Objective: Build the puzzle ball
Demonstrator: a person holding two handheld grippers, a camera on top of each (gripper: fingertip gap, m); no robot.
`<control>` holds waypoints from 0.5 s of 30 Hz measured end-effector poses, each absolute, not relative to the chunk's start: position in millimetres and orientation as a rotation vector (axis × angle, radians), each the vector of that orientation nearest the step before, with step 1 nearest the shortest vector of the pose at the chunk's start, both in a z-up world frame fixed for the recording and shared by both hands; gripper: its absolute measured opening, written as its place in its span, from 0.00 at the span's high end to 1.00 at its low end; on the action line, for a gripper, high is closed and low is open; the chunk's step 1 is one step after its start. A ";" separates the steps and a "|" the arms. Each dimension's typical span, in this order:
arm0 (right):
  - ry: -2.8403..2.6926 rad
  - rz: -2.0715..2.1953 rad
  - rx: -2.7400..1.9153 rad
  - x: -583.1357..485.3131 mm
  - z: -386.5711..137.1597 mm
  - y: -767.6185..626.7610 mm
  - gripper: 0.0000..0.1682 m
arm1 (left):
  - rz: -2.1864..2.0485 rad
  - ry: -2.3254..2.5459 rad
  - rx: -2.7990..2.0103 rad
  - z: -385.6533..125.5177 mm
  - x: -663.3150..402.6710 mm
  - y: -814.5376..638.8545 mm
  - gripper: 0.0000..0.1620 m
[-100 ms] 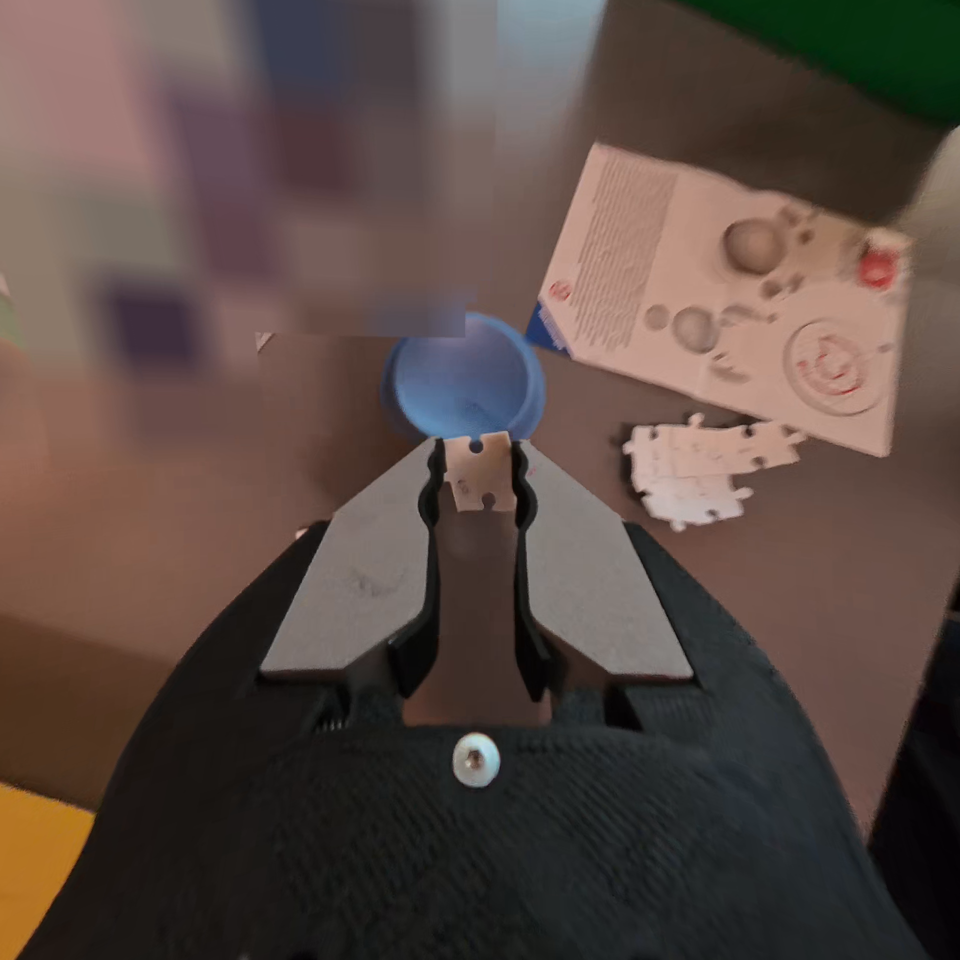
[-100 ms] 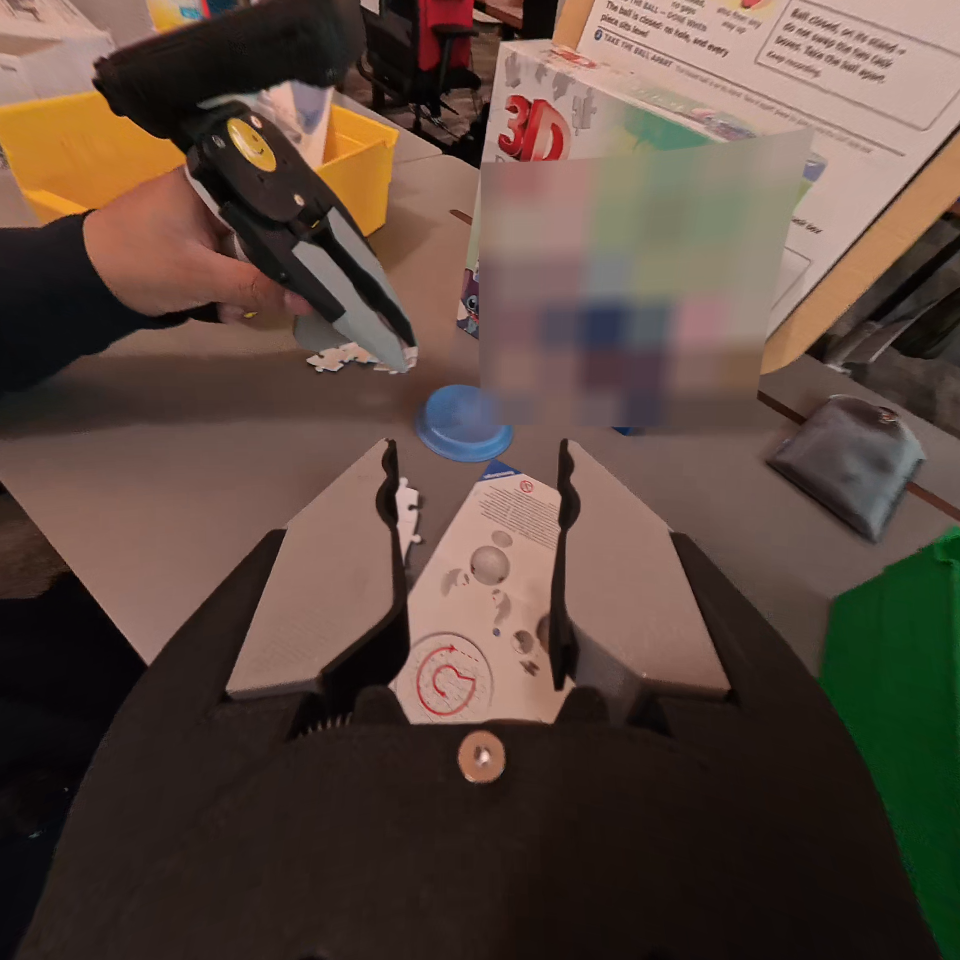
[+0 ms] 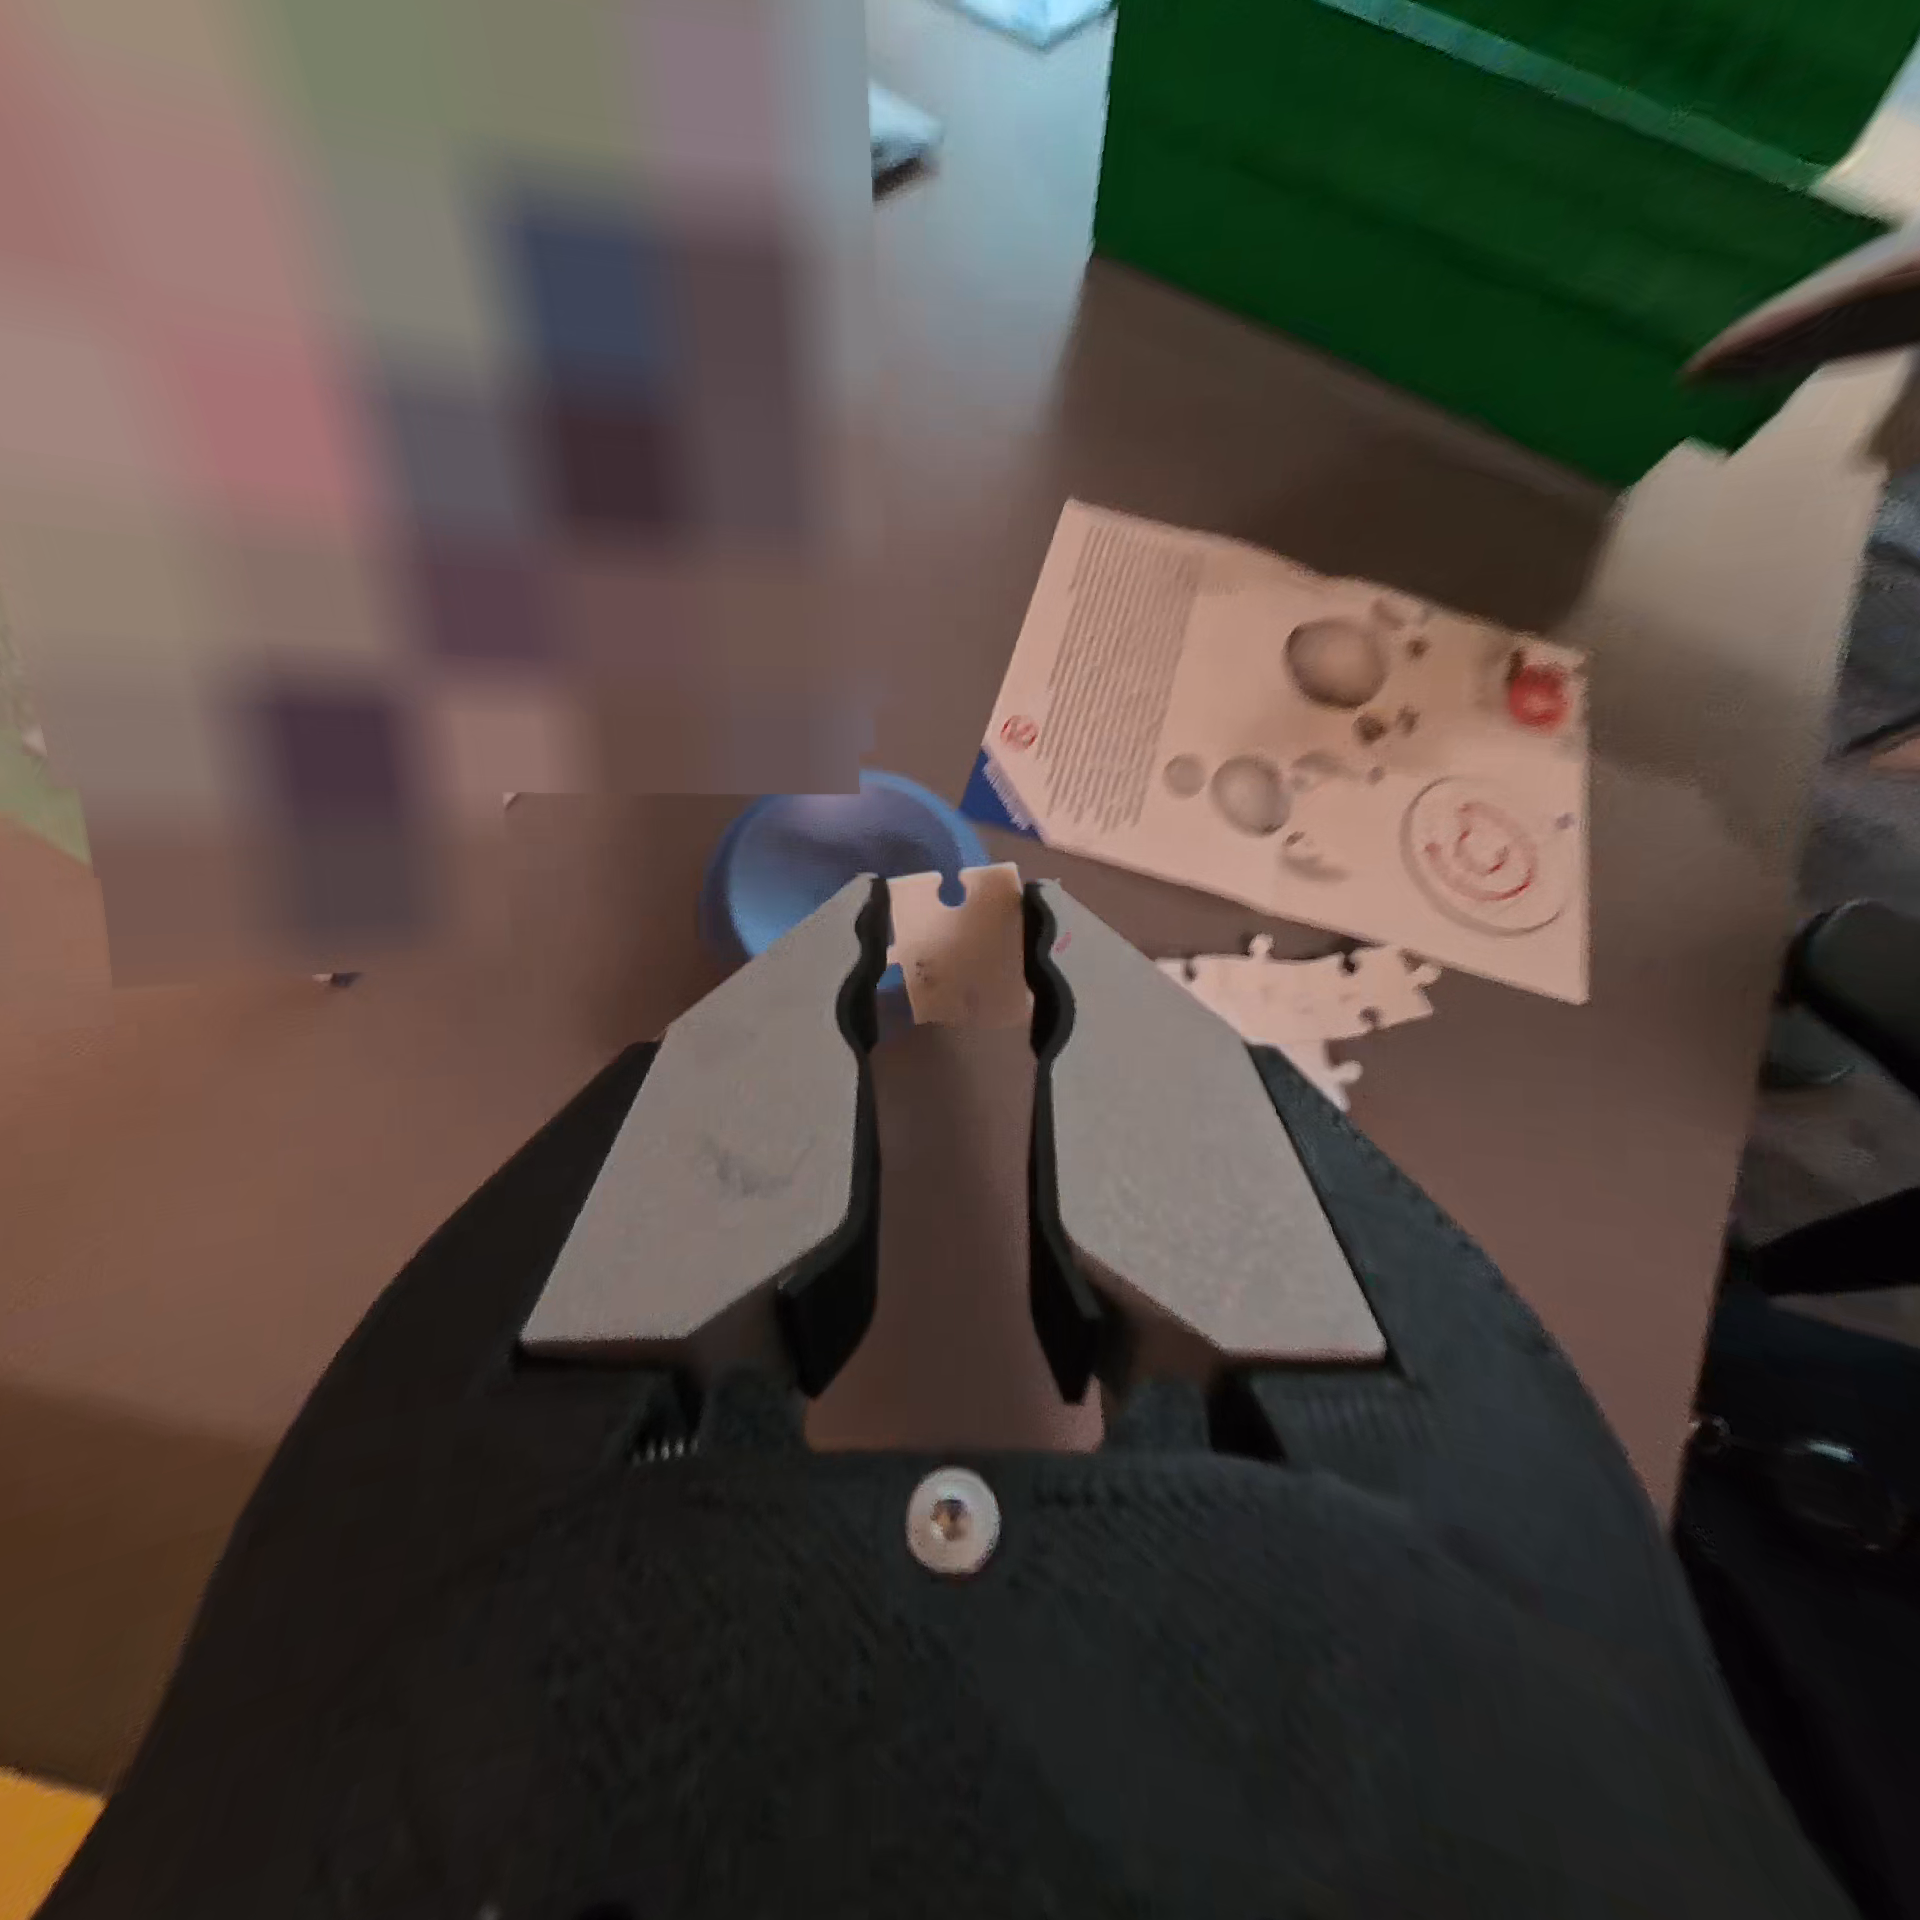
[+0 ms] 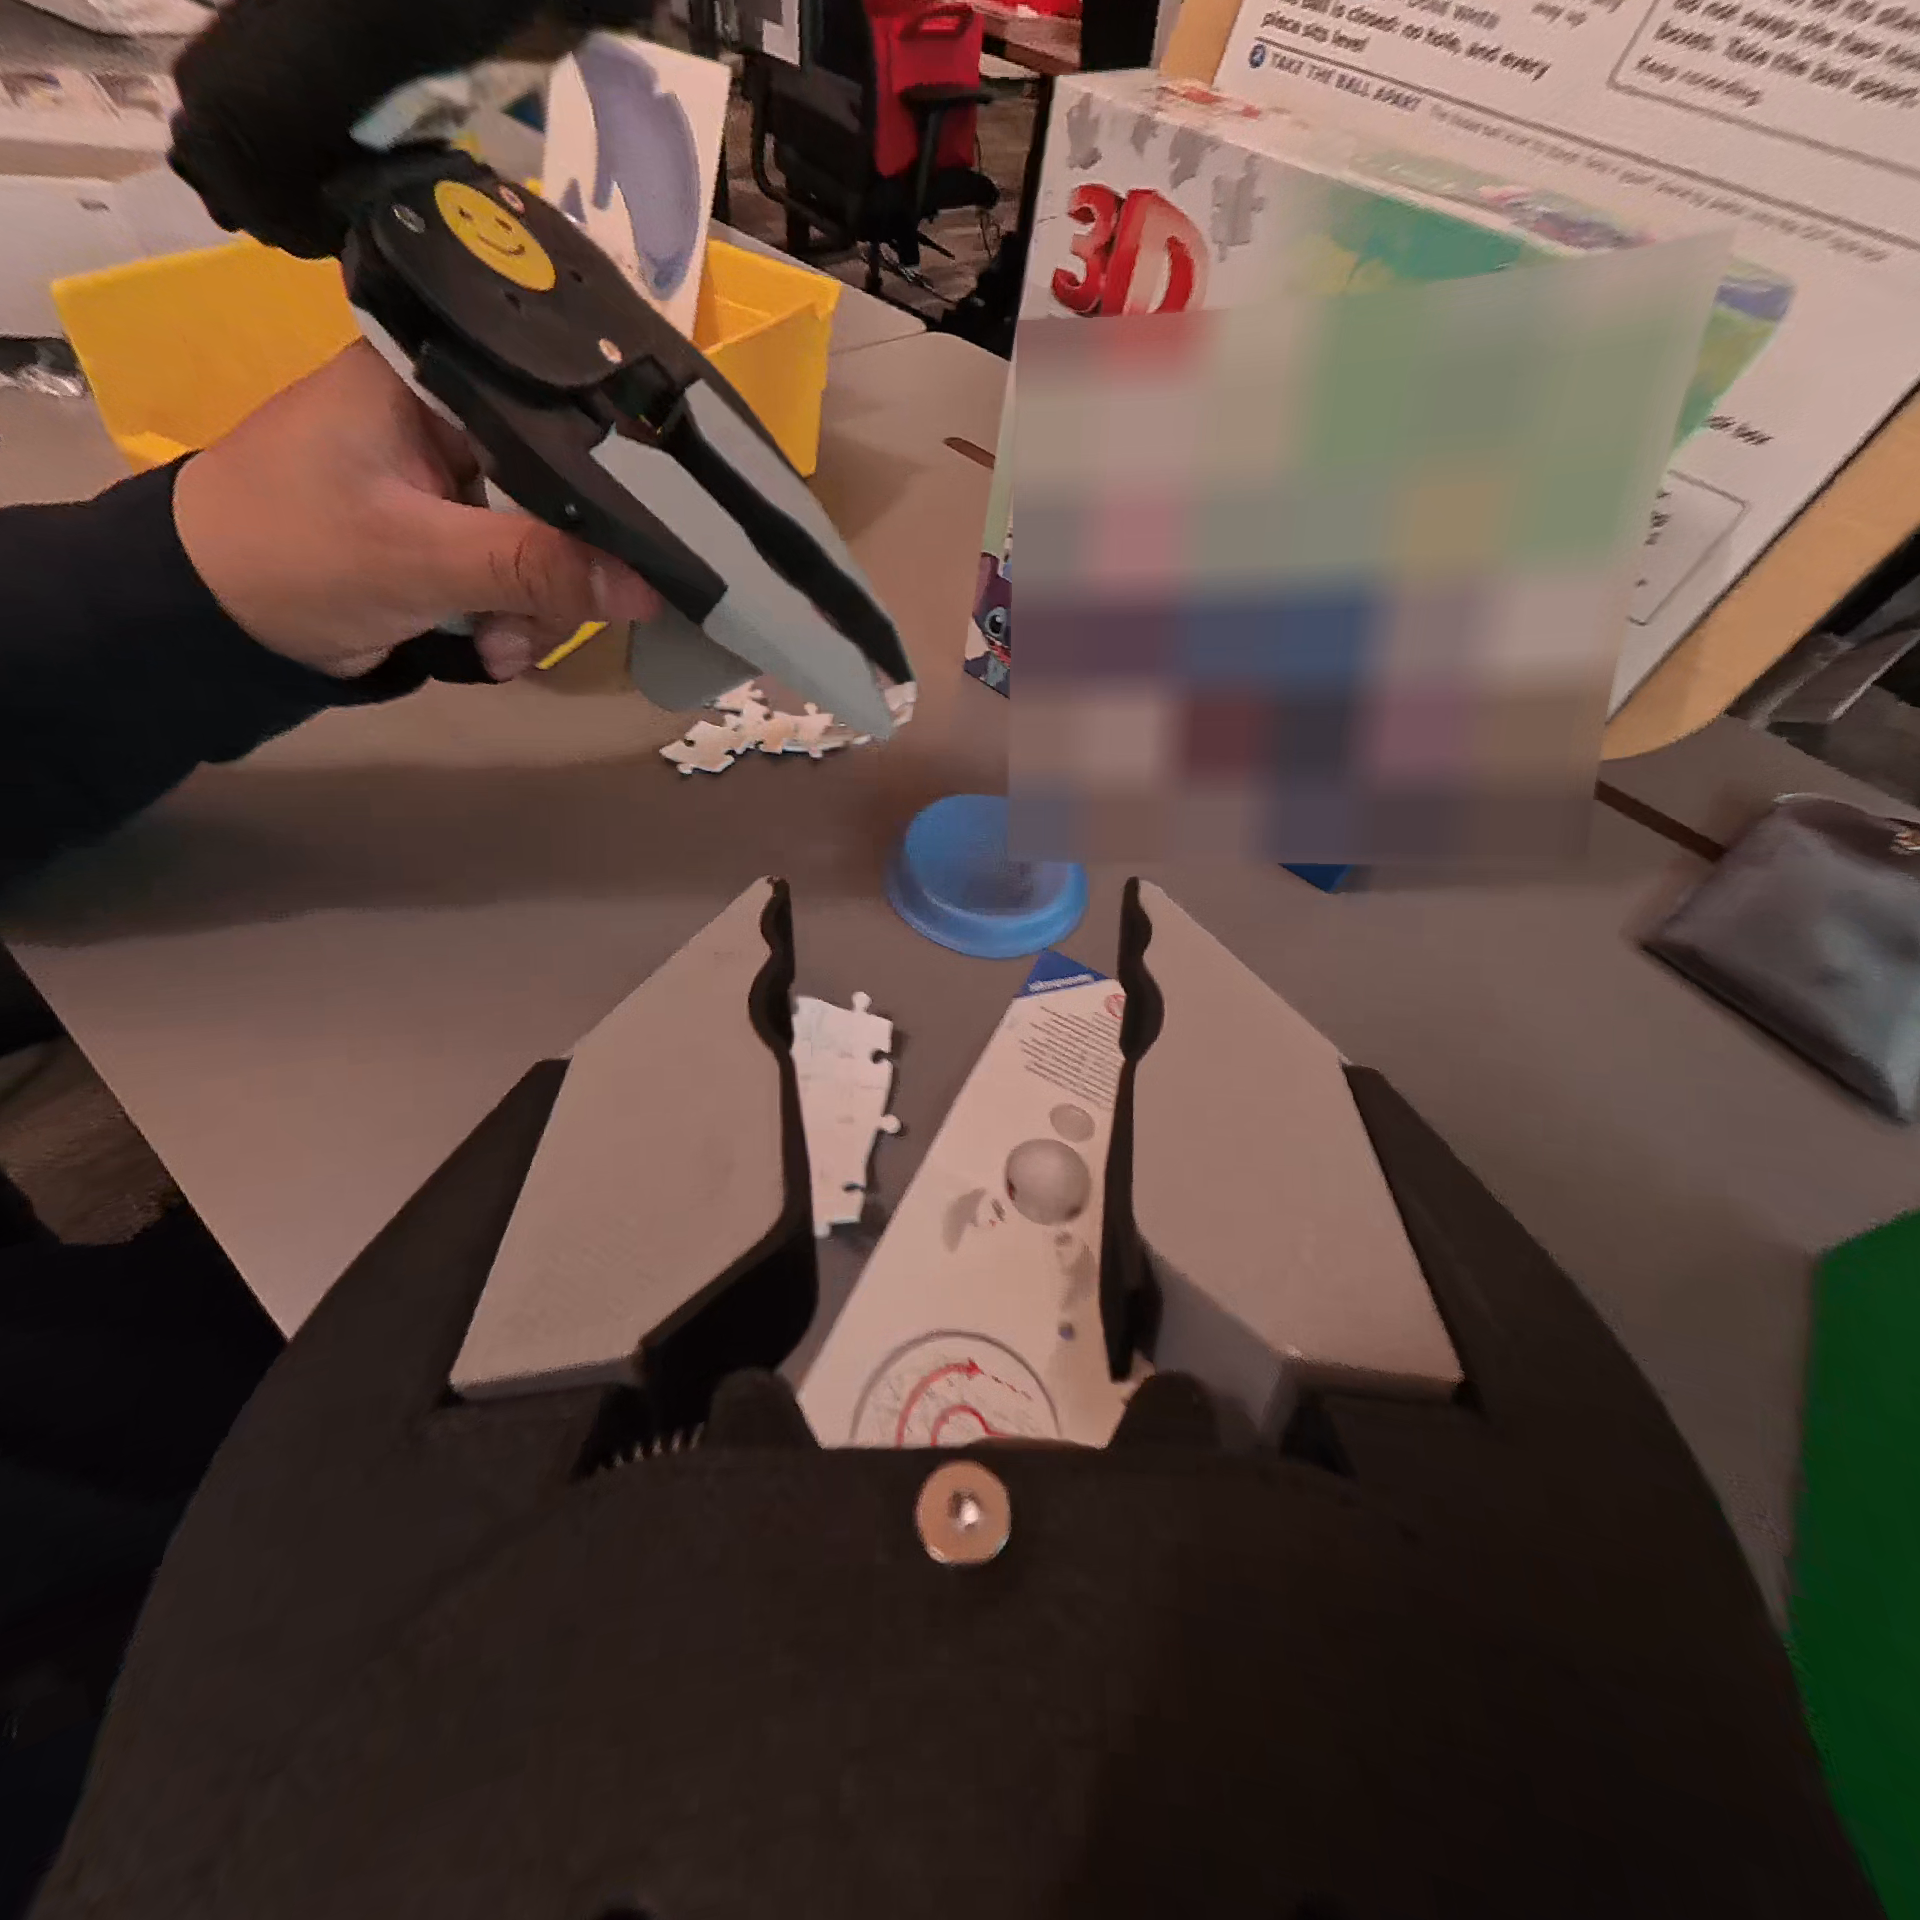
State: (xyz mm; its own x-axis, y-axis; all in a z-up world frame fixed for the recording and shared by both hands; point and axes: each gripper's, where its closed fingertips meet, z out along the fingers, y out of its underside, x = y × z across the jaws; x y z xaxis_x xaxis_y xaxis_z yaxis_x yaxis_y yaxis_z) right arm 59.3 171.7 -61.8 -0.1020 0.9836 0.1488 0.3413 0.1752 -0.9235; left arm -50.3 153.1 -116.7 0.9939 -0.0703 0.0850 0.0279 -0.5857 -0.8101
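- Left gripper (image 3: pixel 956 914) is up off the grey table (image 3: pixel 416 1143), its jaws narrowed onto a single white puzzle piece (image 3: pixel 961 951) pinched right at the tips.
- That piece sits flat between the fingers, blank side to the camera; its notched edge points forward, away from the gripper, and its slightly longer axis runs along the fingers.
- Just beyond and below the held piece sits the blue round stand (image 3: pixel 831 862), bowl side up.
- To the right, the instruction leaflet (image 3: pixel 1299 758) lies flat and skewed, with a joined white cluster of pieces (image 3: pixel 1299 987) just beside its near edge.
- Right gripper (image 4: pixel 956 914) hovers wide open with nothing between its fingers; the leaflet shows through the gap, long axis running away from the camera toward the stand.
- From the right wrist view, the joined cluster lies just left of the leaflet, partly hidden behind the left finger.
- A second scatter of pieces (image 4: pixel 769 727) lies farther back, under the left gripper's tips.
- The puzzle box (image 4: pixel 1143 260) stands upright behind the stand; a yellow bin (image 4: pixel 208 322) sits far left.
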 end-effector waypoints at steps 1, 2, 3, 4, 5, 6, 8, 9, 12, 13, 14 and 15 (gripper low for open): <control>-1.593 0.966 -1.302 52.9 -66.3 166.5 0.64 | -0.152 0.032 -2.149 -107.4 -45.0 156.0 0.86; -1.585 0.984 -1.306 46.5 -71.0 161.2 0.64 | -0.169 0.034 -2.108 -99.0 -39.9 158.8 0.86; -1.575 1.001 -1.309 40.2 -75.8 156.3 0.64 | -0.185 0.036 -2.070 -91.3 -35.0 161.2 0.86; -1.562 1.015 -1.314 34.2 -80.2 151.9 0.64 | -0.201 0.037 -2.035 -84.6 -30.3 163.4 0.86; -1.544 1.026 -1.319 28.6 -83.7 148.7 0.64 | -0.222 0.037 -2.005 -78.8 -25.3 165.3 0.86; -1.520 1.034 -1.324 23.5 -86.4 146.8 0.64 | -0.252 0.036 -1.976 -73.7 -19.6 167.0 0.86; -1.480 1.036 -1.333 15.5 -90.8 145.5 0.64 | -0.331 0.038 -1.930 -66.2 -6.7 169.9 0.86; -1.458 1.035 -1.337 12.7 -91.4 146.4 0.64 | -0.364 0.038 -1.914 -63.9 -1.2 171.2 0.86; -1.377 1.073 -1.330 8.2 -84.7 149.1 0.65 | -0.376 0.035 -1.880 -60.6 6.8 175.7 0.86; -1.350 1.089 -1.327 7.9 -81.4 150.1 0.66 | -0.370 0.036 -1.875 -60.4 9.0 176.9 0.86; -1.329 1.102 -1.322 8.0 -78.8 151.1 0.68 | -0.373 0.039 -1.871 -60.0 12.0 177.6 0.86; -1.310 1.114 -1.314 8.5 -76.3 152.0 0.70 | -0.376 0.041 -1.864 -59.1 15.1 178.1 0.86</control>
State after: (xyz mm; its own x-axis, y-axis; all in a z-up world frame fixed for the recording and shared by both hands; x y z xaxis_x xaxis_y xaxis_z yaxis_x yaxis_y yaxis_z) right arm 8.5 152.0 -76.3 0.0151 0.9998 0.0146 0.1464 0.0123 -0.9892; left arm 15.1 178.1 -59.1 0.9475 -0.2153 0.2364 0.1590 -0.3242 -0.9325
